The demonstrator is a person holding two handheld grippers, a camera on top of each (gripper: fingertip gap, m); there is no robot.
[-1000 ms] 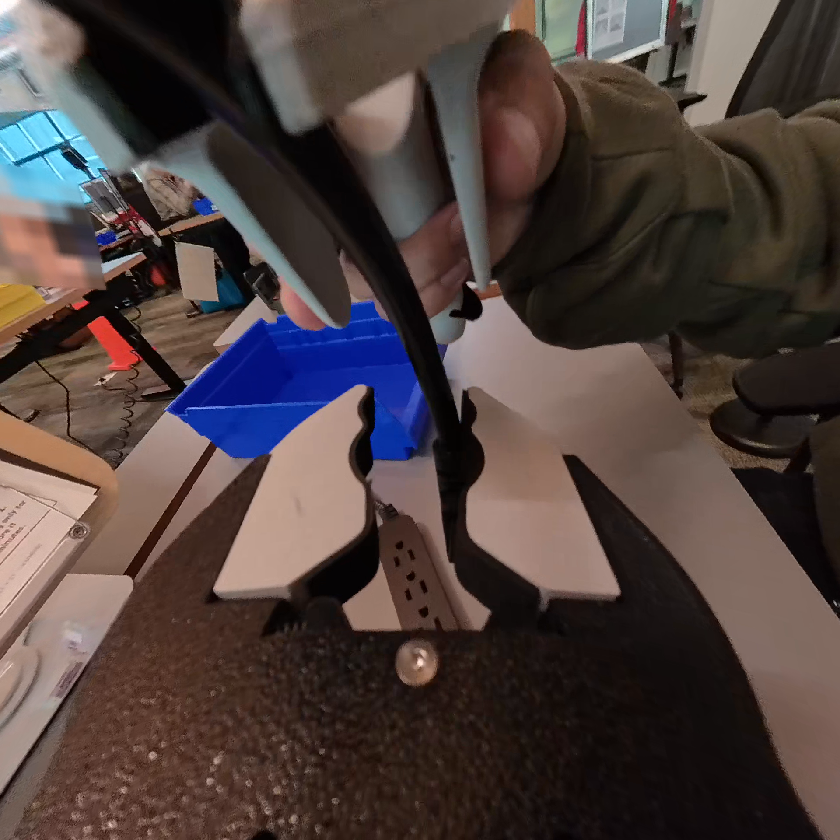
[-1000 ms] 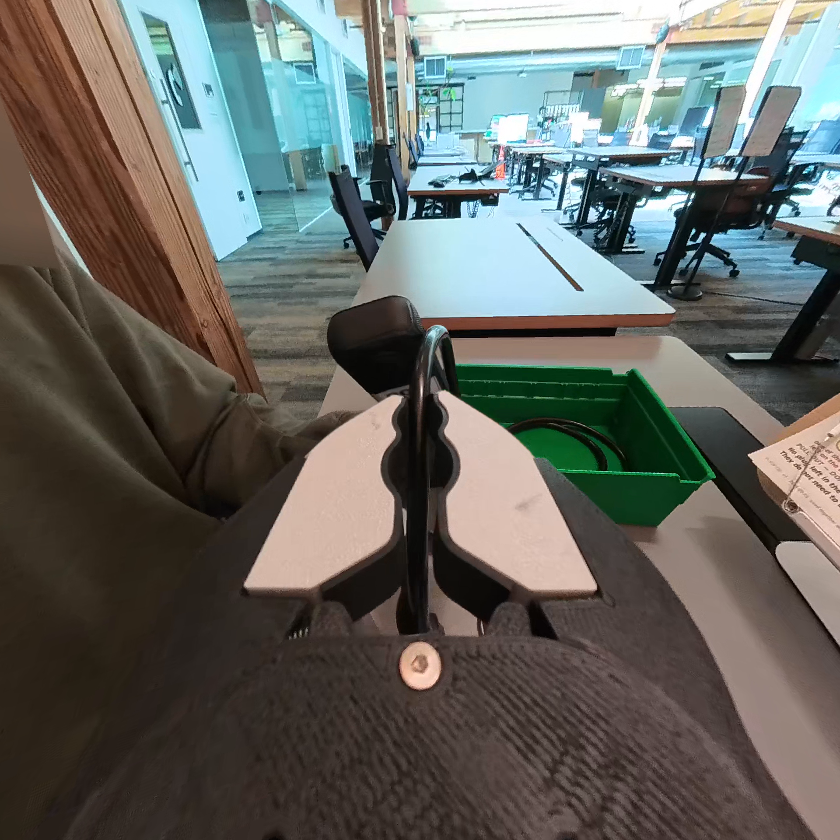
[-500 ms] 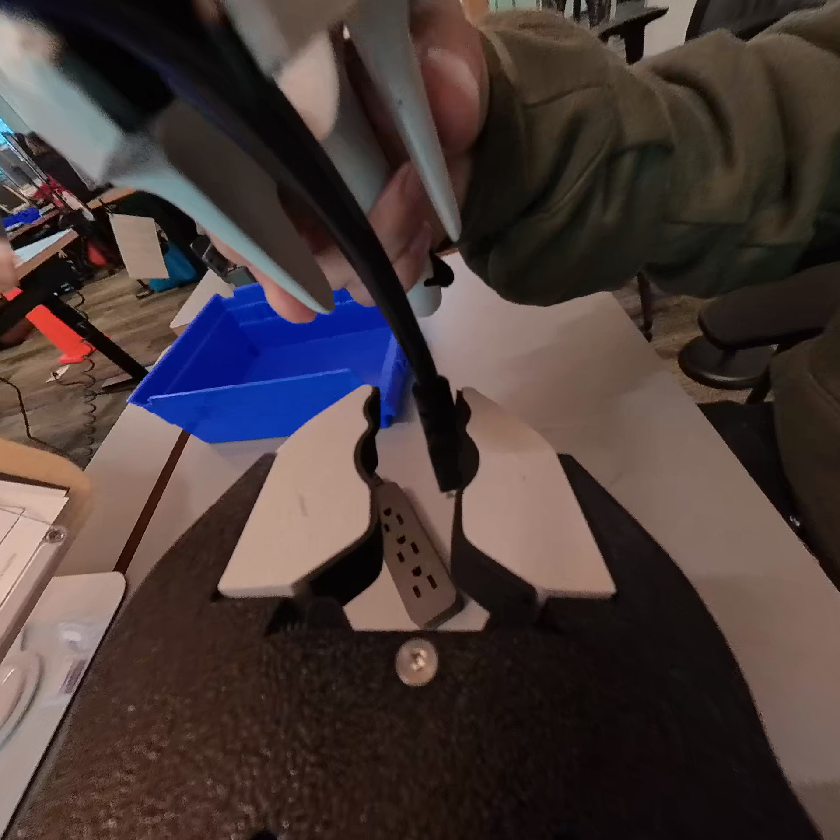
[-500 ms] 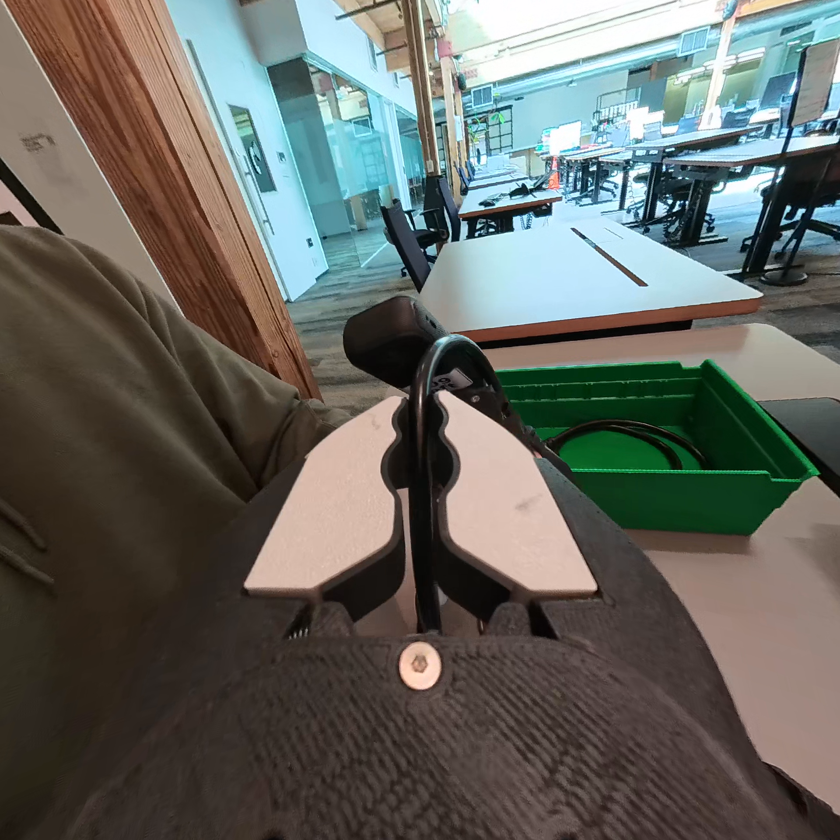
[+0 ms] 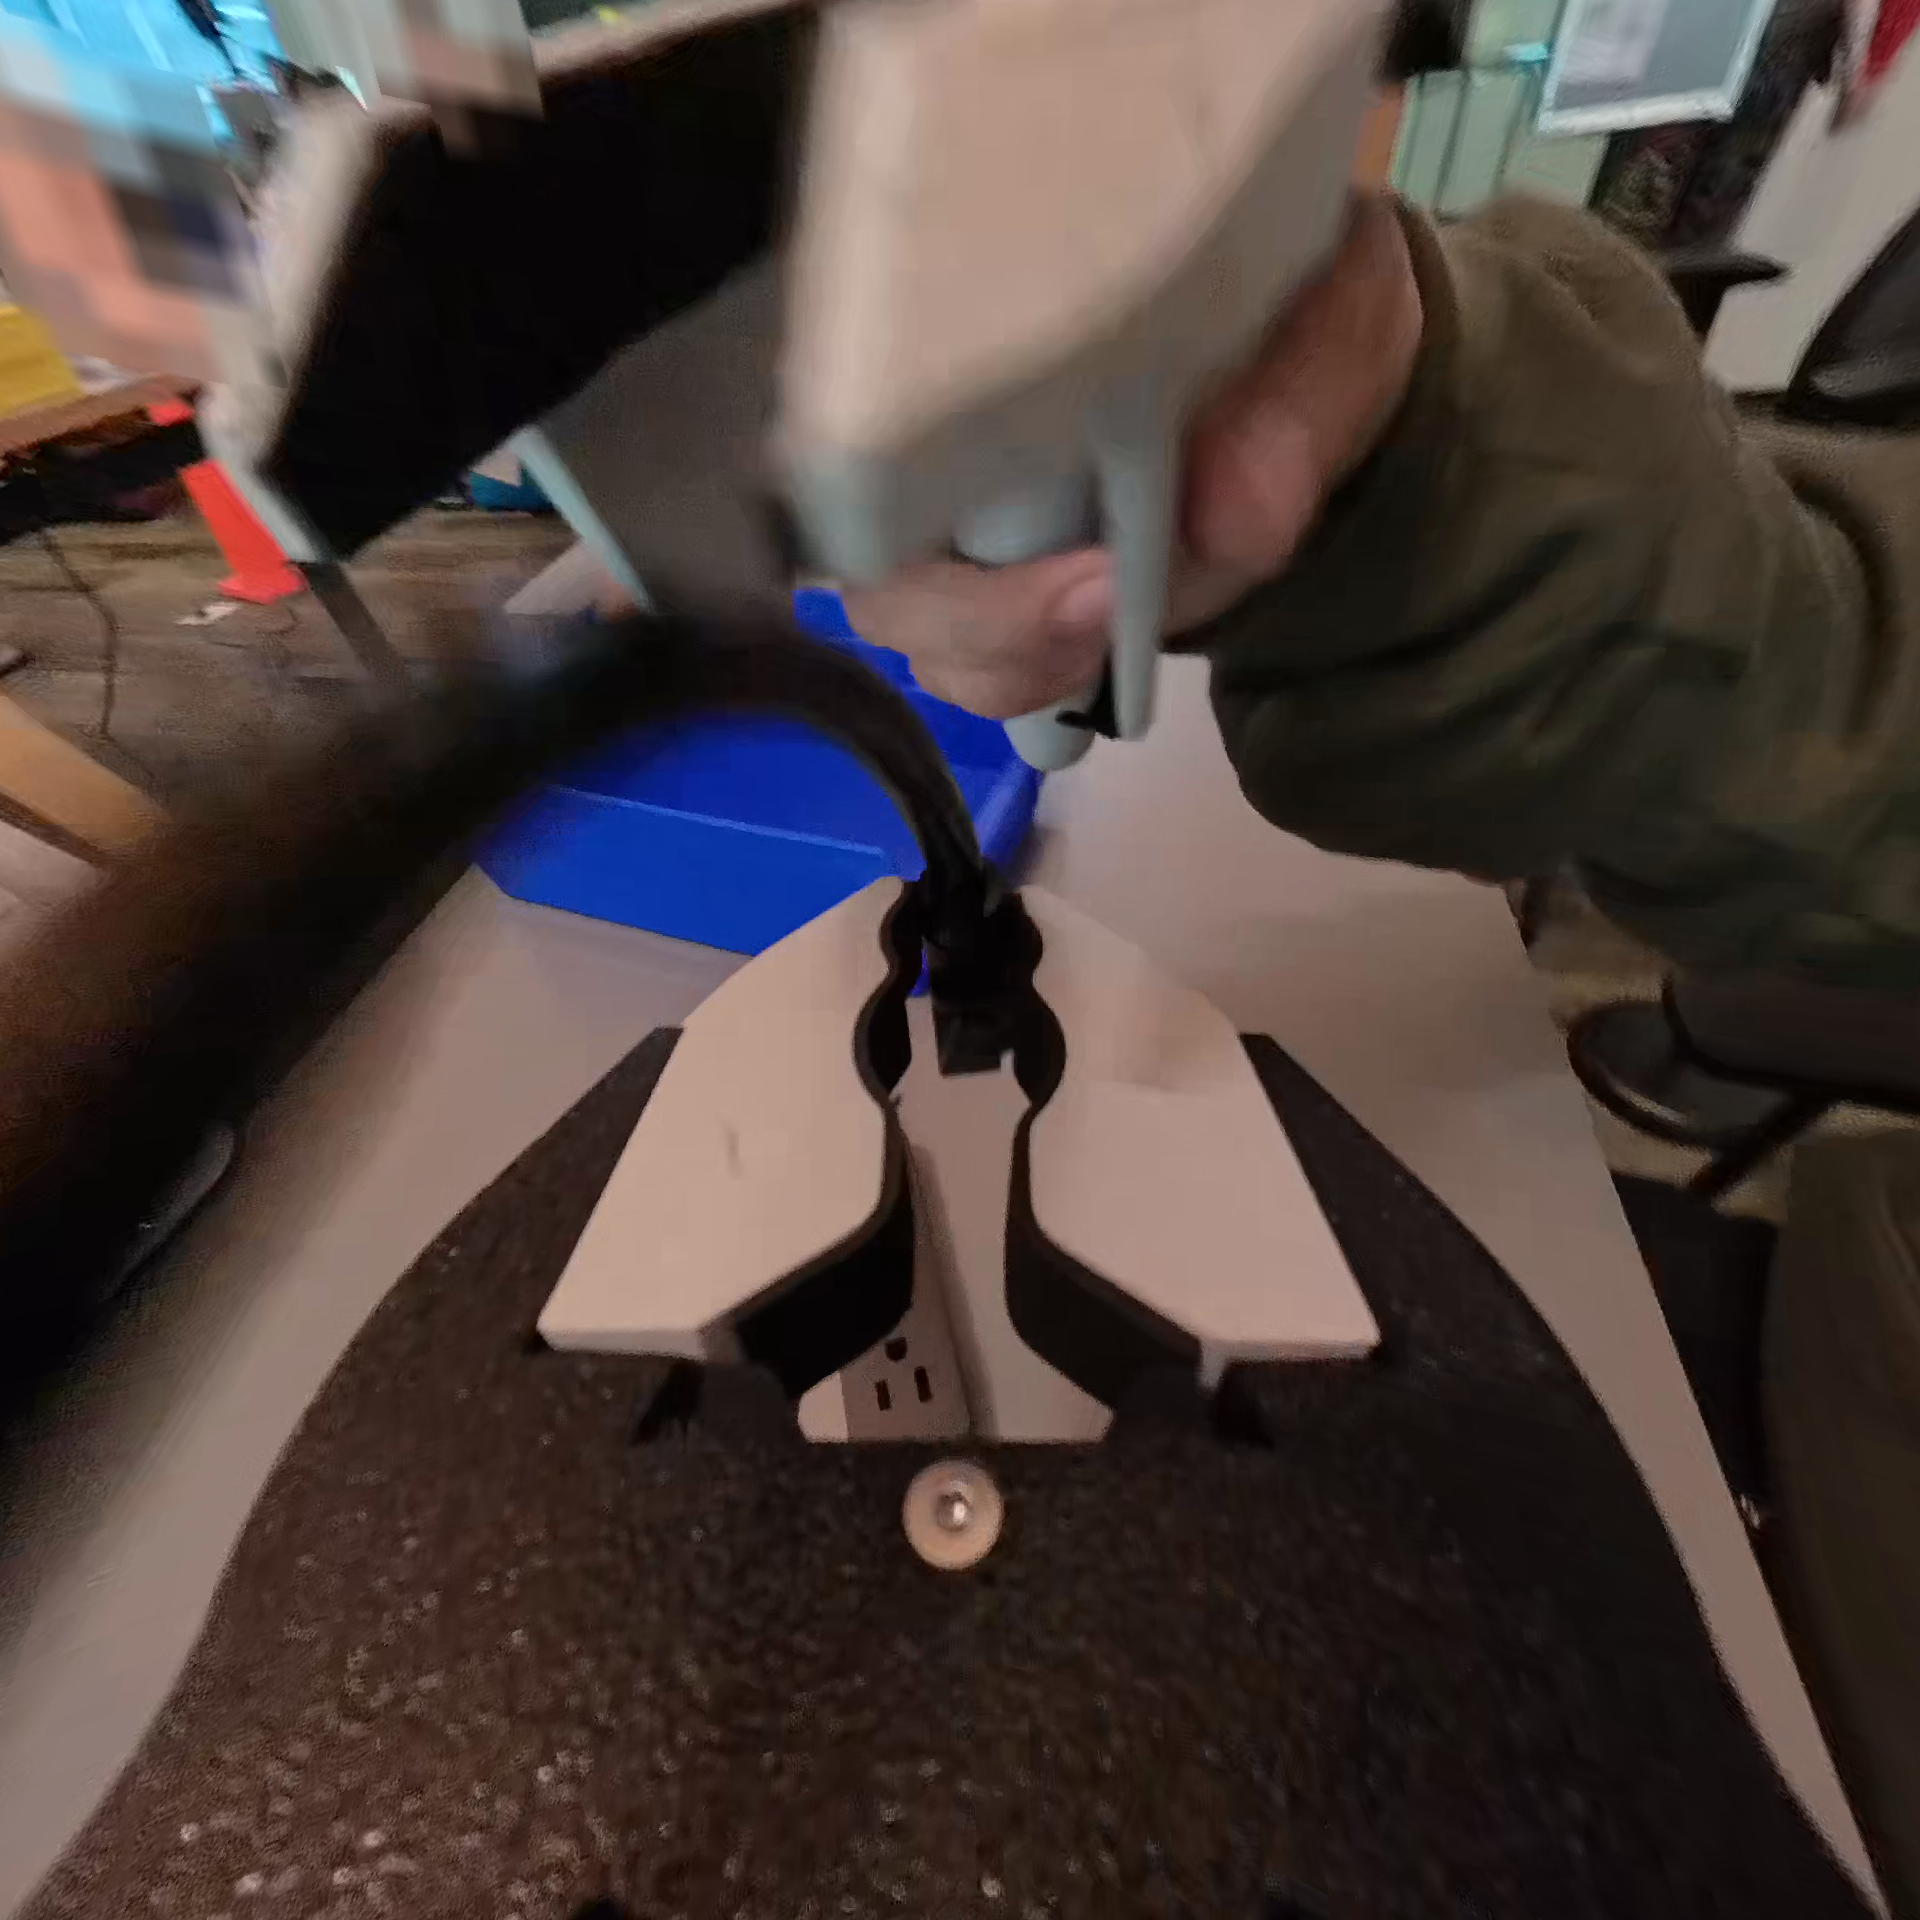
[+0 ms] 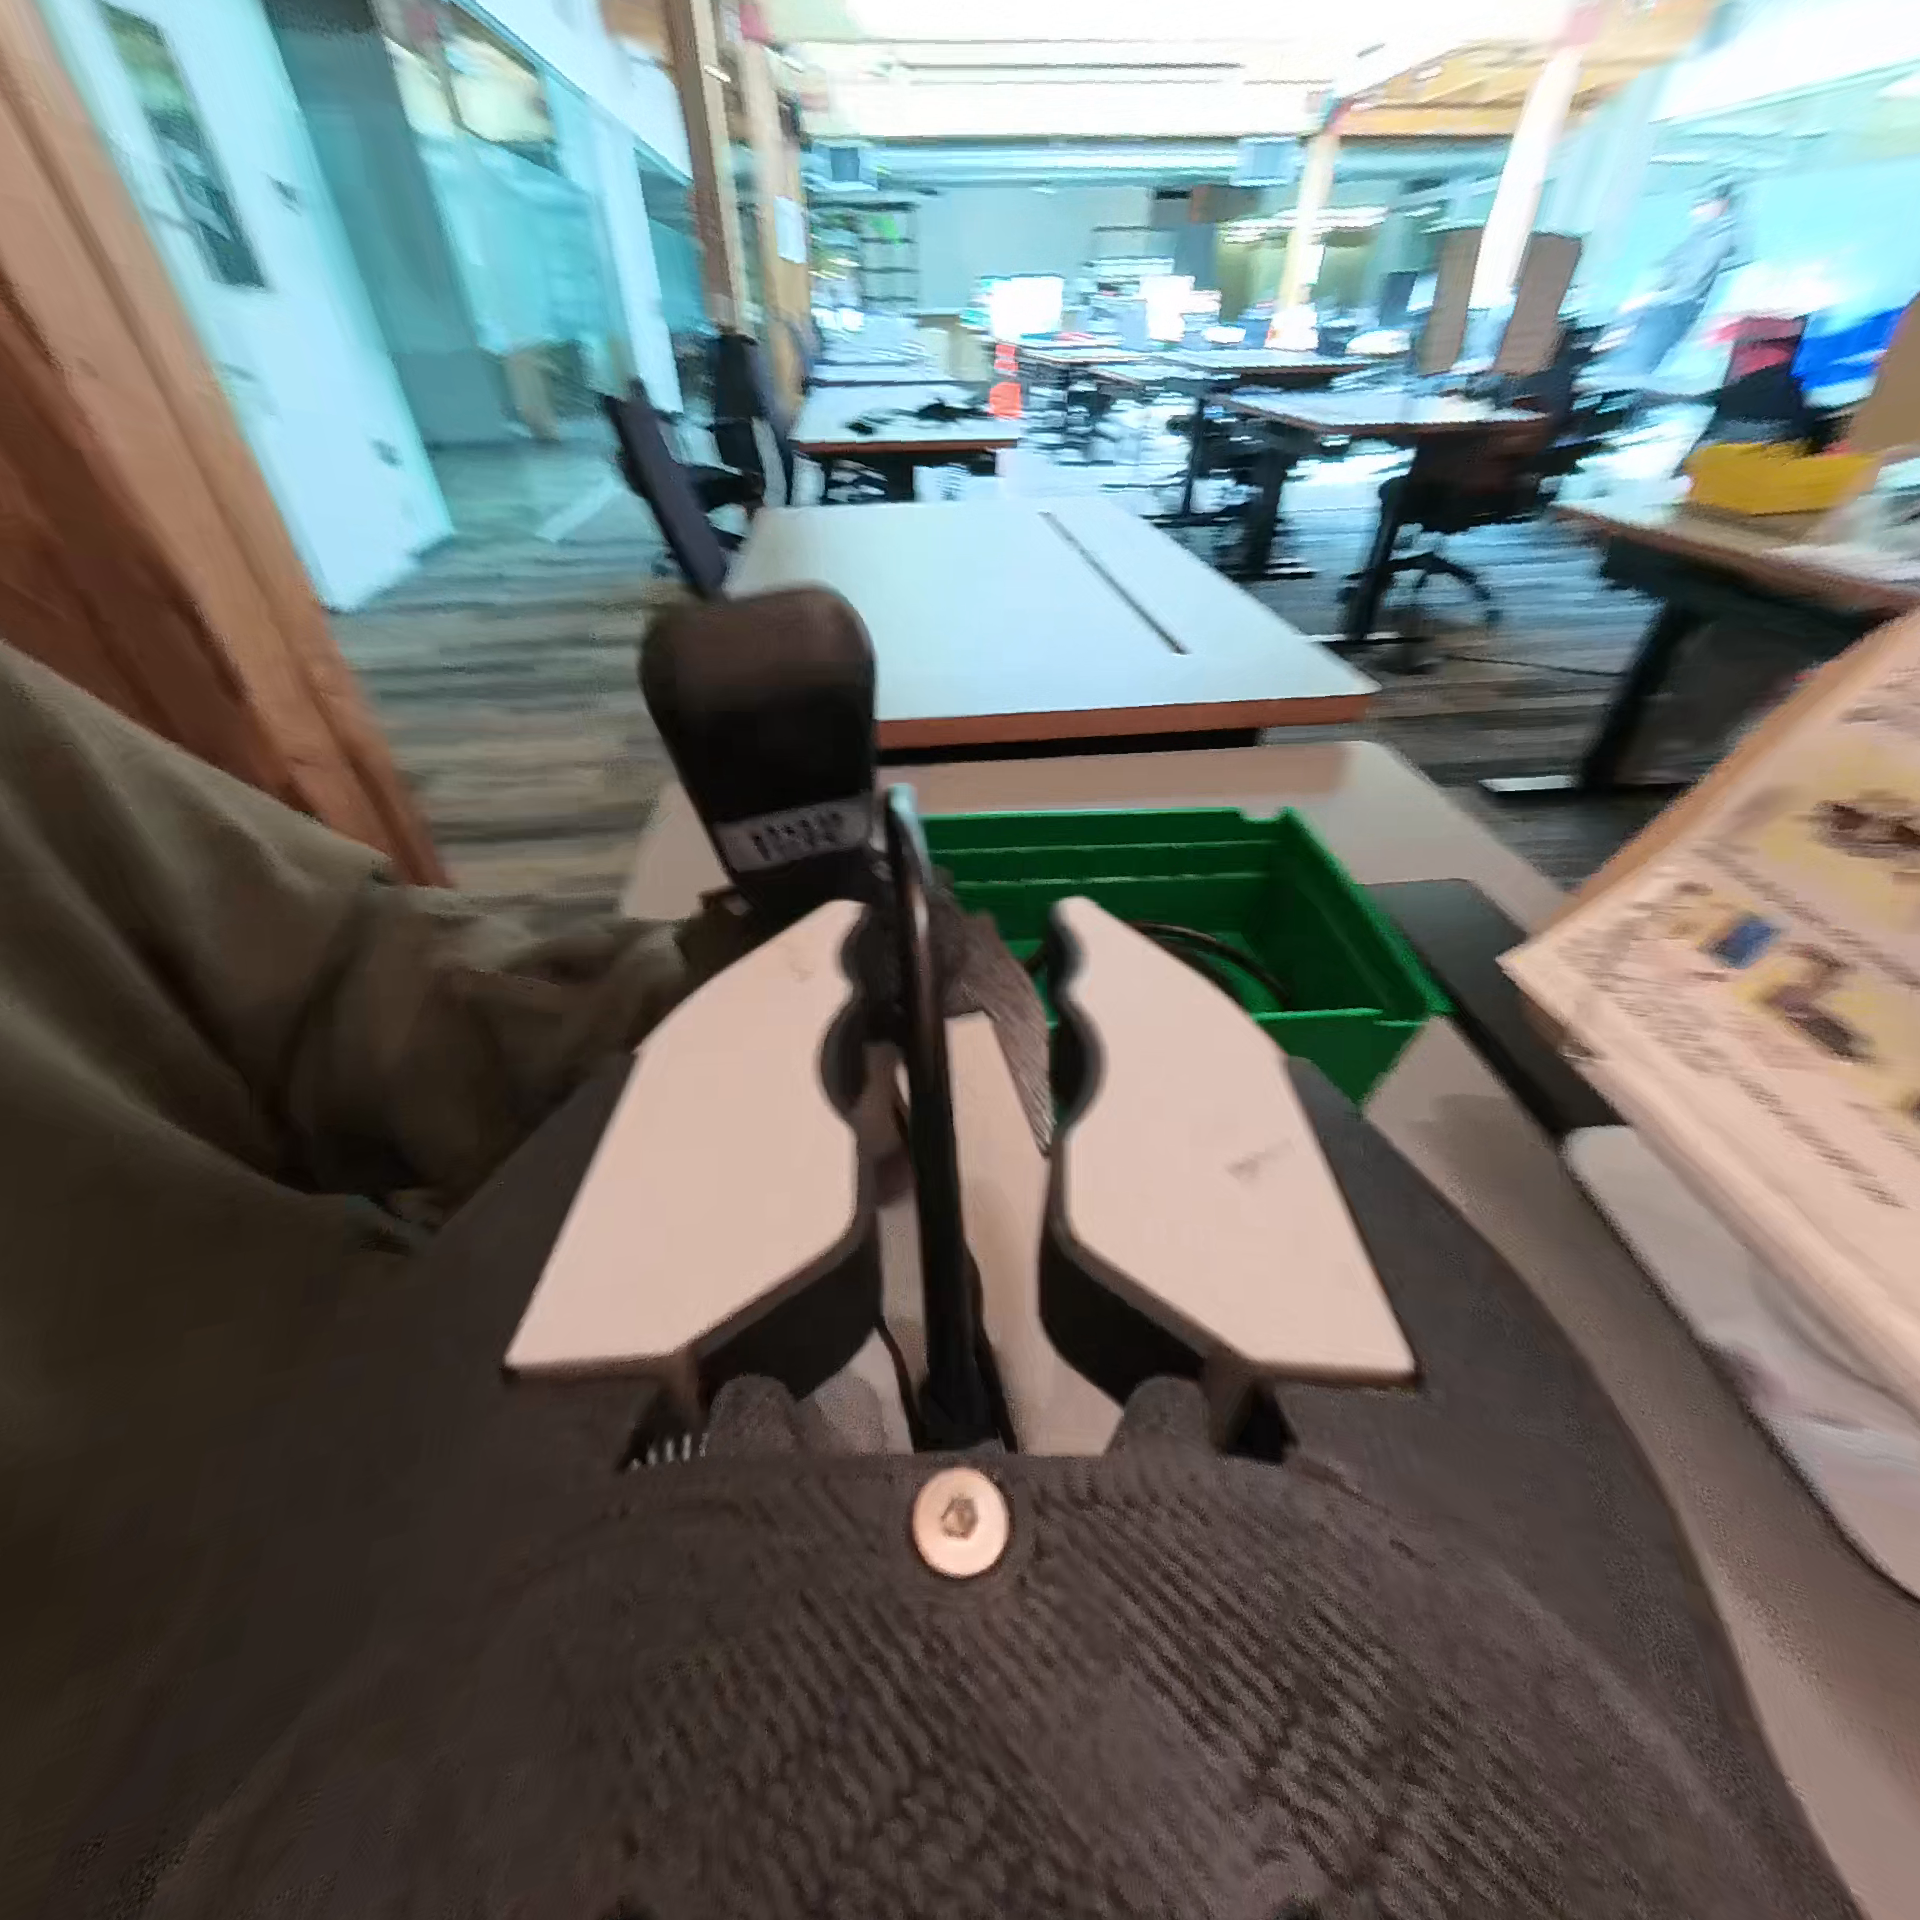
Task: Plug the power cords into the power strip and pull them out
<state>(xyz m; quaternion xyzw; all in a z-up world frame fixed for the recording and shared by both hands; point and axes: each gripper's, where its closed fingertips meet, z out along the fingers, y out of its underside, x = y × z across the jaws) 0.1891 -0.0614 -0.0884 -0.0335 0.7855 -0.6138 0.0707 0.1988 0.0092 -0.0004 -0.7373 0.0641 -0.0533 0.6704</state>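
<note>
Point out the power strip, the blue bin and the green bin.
power strip [image 5: 902, 1387]: left wrist view, on its outlet face between the finger bases.
blue bin [image 5: 707, 857]: left wrist view, on its near outer wall.
green bin [image 6: 1340, 1034]: right wrist view, on its near front wall.

I cannot read any words here. The white printed paper sheets [image 6: 1745, 997] on my right have print and small colour pictures, all blurred. A small grey label [image 6: 795, 834] on the black handle [image 6: 758, 717] is too fuzzy.
</note>
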